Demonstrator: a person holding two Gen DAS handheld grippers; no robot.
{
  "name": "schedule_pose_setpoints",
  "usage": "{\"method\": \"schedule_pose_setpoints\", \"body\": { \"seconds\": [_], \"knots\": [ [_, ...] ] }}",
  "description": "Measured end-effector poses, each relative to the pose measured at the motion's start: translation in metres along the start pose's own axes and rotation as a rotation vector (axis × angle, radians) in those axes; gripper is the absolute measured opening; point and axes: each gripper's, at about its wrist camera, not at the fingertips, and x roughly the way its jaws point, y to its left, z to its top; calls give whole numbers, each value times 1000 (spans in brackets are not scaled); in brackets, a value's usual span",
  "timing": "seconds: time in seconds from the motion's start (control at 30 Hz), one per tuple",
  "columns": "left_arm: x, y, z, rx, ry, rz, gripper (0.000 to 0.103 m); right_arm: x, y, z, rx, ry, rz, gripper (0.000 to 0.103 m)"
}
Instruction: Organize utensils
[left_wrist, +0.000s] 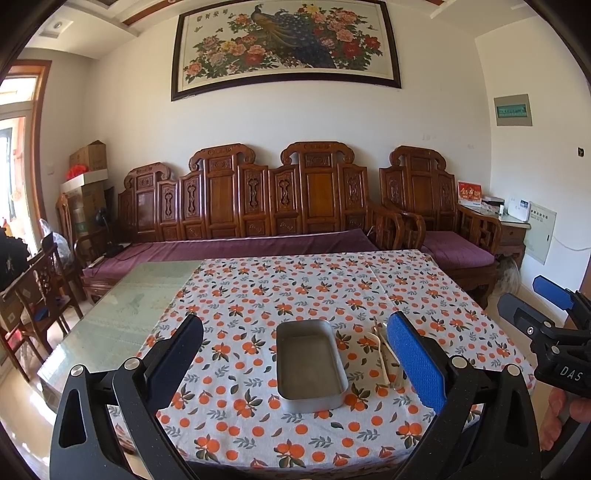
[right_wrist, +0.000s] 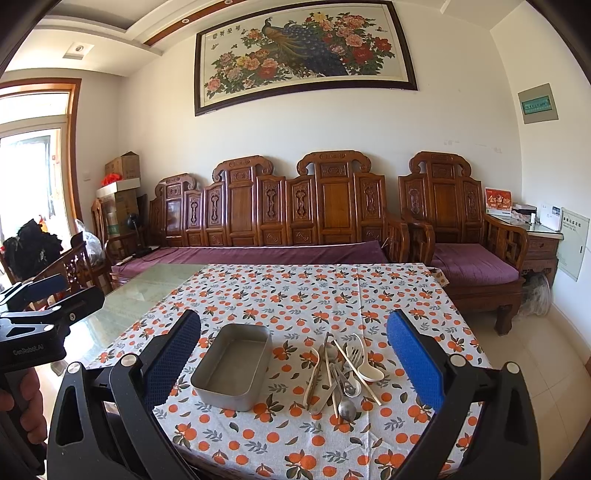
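Observation:
An empty grey metal tray (left_wrist: 310, 363) (right_wrist: 231, 365) lies on the orange-print tablecloth near the front edge. To its right is a heap of utensils (right_wrist: 341, 369): white spoons, metal spoons, a fork and chopsticks. In the left wrist view the utensils (left_wrist: 384, 350) are partly hidden behind my blue finger pad. My left gripper (left_wrist: 301, 363) hangs open above the table's front, with the tray between its fingers in the view. My right gripper (right_wrist: 295, 365) is open too, framing tray and heap, holding nothing. Each gripper shows at the side of the other's view: the right gripper (left_wrist: 550, 332), the left gripper (right_wrist: 40, 317).
The tablecloth (left_wrist: 295, 288) covers the right part of a glass-topped table (left_wrist: 122, 306). Behind stand a carved wooden sofa (left_wrist: 251, 206) with purple cushions and an armchair (left_wrist: 439, 214). Wooden chairs (left_wrist: 40, 295) and boxes stand at the left.

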Motion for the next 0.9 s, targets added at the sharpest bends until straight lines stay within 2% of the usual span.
{"method": "schedule_pose_setpoints", "body": {
  "seconds": [0.9],
  "knots": [
    [-3, -3, -1, 5, -10, 1, 97, -3, 1, 6, 3, -6, 2, 101]
  ]
}}
